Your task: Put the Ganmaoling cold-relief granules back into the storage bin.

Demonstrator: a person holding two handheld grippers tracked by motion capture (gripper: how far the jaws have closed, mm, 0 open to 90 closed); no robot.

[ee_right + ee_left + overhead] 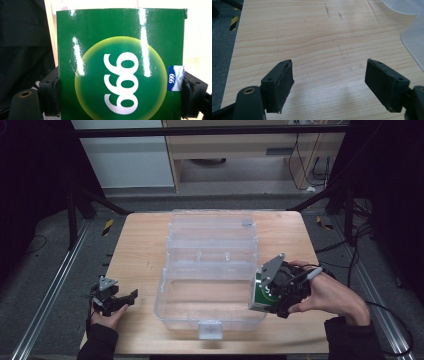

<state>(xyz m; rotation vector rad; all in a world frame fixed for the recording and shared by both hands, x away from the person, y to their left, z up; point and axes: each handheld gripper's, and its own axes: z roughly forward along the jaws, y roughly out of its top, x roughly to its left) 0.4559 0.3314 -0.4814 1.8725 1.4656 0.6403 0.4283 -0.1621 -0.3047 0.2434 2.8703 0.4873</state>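
Right gripper [270, 296], jaws clamped on either side of a green box [120, 67] printed "999", held just beside the right wall of the clear plastic bin [210, 285]. Left gripper [329, 85], jaws spread and empty over the wooden table [312, 37], left of the bin and apart from it.

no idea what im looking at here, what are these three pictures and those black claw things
A person sits at a wooden table with a hand-held two-jaw gripper in each hand. The high view looks down from above. On the table stands a clear plastic box with its lid open. The other two pictures come from cameras riding on the grippers. The left gripper is open, its black jaws apart over bare wood. The right gripper is shut on a green box printed with 999, held at the clear box's right end.
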